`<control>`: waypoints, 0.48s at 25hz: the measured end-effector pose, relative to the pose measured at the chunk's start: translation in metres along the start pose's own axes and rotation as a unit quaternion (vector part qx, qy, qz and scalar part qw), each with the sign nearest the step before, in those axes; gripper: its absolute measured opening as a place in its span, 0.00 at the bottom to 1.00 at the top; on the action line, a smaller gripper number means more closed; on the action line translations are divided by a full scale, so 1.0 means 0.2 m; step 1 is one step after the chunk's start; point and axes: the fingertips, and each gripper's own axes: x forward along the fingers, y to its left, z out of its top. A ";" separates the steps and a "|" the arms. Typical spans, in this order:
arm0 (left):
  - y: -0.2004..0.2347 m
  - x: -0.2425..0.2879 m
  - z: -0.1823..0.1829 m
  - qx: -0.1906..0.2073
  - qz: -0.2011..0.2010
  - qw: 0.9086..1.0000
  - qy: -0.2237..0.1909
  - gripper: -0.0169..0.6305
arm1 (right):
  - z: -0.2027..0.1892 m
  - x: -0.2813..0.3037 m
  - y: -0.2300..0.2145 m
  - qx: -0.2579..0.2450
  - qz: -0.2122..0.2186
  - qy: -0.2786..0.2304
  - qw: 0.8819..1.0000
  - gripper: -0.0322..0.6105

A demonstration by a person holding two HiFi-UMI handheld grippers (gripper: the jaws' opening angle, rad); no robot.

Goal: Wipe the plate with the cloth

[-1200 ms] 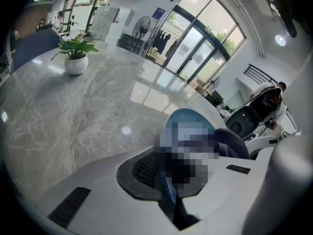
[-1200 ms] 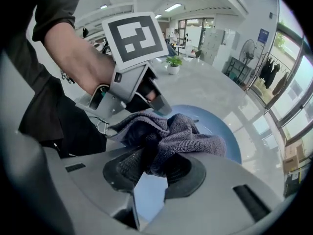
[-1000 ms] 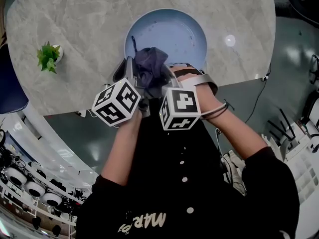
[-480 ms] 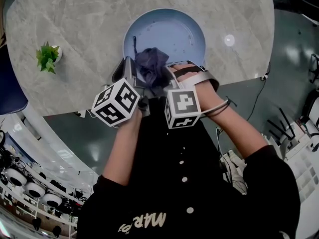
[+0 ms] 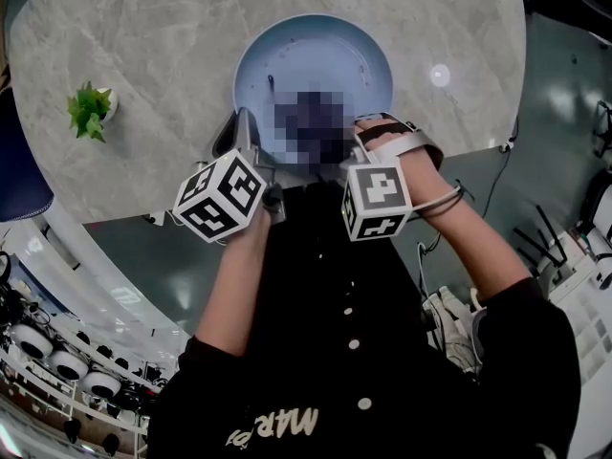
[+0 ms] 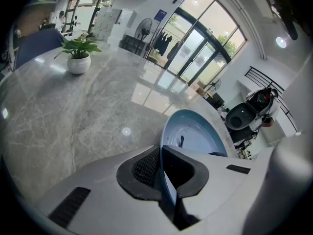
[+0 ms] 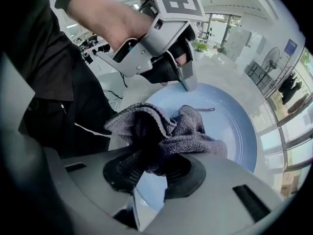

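Two grippers at work. The right gripper (image 7: 149, 163) has its jaws pinching the one cloth (image 7: 171, 129), which is bunched up over the near side of the plate (image 7: 234, 131). The left gripper (image 6: 160, 168) is clamped tight on that plate's near rim. One blue plate, at the edge of the one marble table (image 6: 63, 121). One potted plant (image 6: 78, 53) stands well apart on the left.

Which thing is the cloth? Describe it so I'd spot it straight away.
On the grey marble table sits a blue plate. Over its near side, the right gripper pinches the cloth: crumpled, dark grey, the only soft thing there.
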 end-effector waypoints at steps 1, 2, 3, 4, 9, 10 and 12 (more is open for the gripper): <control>0.00 0.00 0.00 0.000 -0.001 1.000 0.000 0.07 | -0.02 0.00 0.00 0.001 0.000 0.003 1.000 0.19; 0.00 0.00 0.00 -0.001 -0.002 1.000 -0.001 0.07 | -0.04 -0.01 0.00 0.002 0.000 0.006 1.000 0.19; 0.00 0.00 0.00 0.000 -0.003 1.000 -0.001 0.07 | -0.05 -0.01 -0.01 0.003 0.000 0.008 1.000 0.19; 0.01 0.00 0.00 0.000 -0.003 1.000 0.000 0.07 | -0.07 -0.01 -0.01 0.005 0.000 0.011 1.000 0.19; 0.02 0.01 0.00 0.009 -0.005 1.000 0.005 0.07 | -0.14 -0.02 -0.04 0.018 0.000 0.025 1.000 0.19; 0.02 0.01 0.00 0.009 -0.005 1.000 0.006 0.07 | -0.15 -0.02 -0.05 0.022 0.001 0.028 0.999 0.19; 0.02 0.01 0.00 0.010 -0.005 1.000 0.008 0.07 | -0.17 -0.03 -0.06 0.032 0.000 0.032 0.999 0.19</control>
